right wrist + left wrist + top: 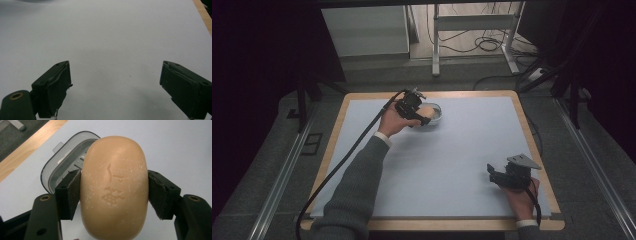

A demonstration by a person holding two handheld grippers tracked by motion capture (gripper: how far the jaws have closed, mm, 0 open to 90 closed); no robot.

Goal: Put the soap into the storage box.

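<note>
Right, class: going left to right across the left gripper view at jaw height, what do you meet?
Soap dish → left pad → soap → right pad. The pads press on the soap's two sides.

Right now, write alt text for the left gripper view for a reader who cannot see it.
A tan oval bar of soap is clamped between the left gripper's two black pads. Behind it sits a grey soap dish with a slotted floor, on a pale blue table mat.
</note>
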